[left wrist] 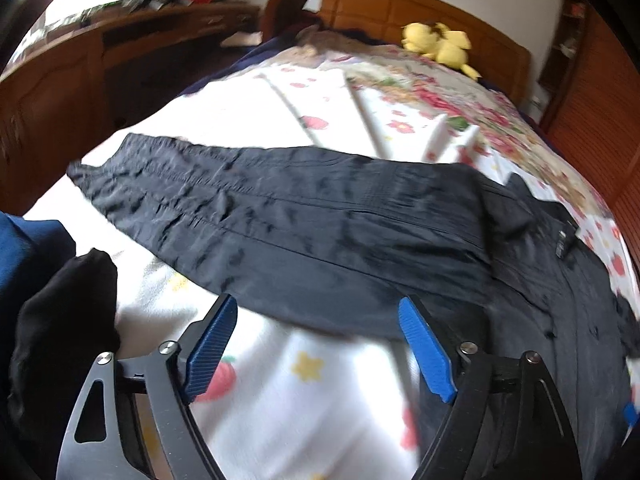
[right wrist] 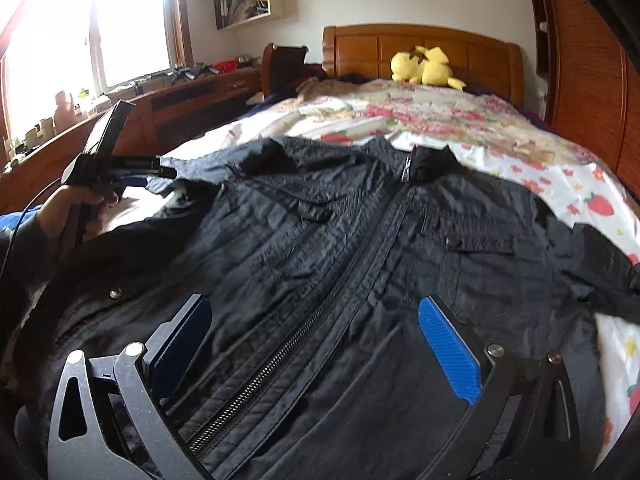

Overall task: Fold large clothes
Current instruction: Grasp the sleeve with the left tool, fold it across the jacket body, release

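A black zip-up jacket (right wrist: 360, 240) lies front up on the bed, its zipper (right wrist: 352, 264) closed. In the left wrist view one sleeve (left wrist: 280, 208) stretches flat to the left, away from the jacket body (left wrist: 560, 280). My left gripper (left wrist: 316, 304) hovers open at the sleeve's near edge, blue pads (left wrist: 212, 344) wide apart and nothing pressed between them. My right gripper (right wrist: 314, 304) is open too, just above the jacket's front, one finger on each side of the zipper. Far left in the right wrist view, a hand (right wrist: 92, 204) holds the left gripper (right wrist: 156, 176) by the sleeve.
A white floral bedspread (left wrist: 304, 400) covers the bed. A yellow plush toy (right wrist: 424, 64) sits by the wooden headboard (right wrist: 472, 48). A cluttered wooden desk (right wrist: 168, 96) runs along the left under the window; a wooden wardrobe (right wrist: 588, 80) stands right. Dark cloth (left wrist: 60, 320) lies near left.
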Motion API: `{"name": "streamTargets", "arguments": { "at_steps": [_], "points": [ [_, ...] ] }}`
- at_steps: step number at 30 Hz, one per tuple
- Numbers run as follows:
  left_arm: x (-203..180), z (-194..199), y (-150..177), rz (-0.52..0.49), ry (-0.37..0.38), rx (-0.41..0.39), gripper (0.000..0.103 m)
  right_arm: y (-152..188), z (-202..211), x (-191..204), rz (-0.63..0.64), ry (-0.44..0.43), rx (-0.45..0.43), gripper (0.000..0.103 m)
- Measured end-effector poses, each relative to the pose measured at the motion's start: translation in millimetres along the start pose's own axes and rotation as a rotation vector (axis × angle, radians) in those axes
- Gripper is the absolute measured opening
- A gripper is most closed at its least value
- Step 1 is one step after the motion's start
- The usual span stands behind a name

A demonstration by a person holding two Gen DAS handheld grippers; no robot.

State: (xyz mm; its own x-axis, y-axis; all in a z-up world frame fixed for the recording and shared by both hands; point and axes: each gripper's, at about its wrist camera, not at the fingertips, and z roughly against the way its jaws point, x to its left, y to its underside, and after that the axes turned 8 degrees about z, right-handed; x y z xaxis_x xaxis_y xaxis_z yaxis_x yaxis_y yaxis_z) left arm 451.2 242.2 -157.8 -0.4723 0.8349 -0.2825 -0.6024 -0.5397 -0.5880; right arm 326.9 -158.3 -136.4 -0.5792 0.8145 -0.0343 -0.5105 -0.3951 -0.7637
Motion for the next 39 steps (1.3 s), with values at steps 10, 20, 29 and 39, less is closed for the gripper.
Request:
{"name": "streamTargets", "arguments": {
  "at_steps": [10, 20, 29, 39],
  "points": [
    [15.8, -35.3, -5.4, 0.112, 0.002, 0.044, 0.077, 7.9, -12.6, 2.5, 0.002, 0.003, 0.028, 0.103],
    [-12.9, -52.8, -17.2, 0.026, -0.091, 0.058, 0.003, 7.9, -14.6, 3.0, -0.005, 0.003, 0.031, 0.103],
    [-95.2, 18.7, -12.7, -0.194, -0.065, -0.069, 0.002, 8.0, -11.5, 2.3, -0.007, 0.004, 0.017, 0.103],
    [-165.7, 92.5, 41.8, -0.386, 0.098, -0.099, 0.003, 6.0, -4.0, 2.5, -0.007, 0.014, -0.007, 0.103]
  ]
}}
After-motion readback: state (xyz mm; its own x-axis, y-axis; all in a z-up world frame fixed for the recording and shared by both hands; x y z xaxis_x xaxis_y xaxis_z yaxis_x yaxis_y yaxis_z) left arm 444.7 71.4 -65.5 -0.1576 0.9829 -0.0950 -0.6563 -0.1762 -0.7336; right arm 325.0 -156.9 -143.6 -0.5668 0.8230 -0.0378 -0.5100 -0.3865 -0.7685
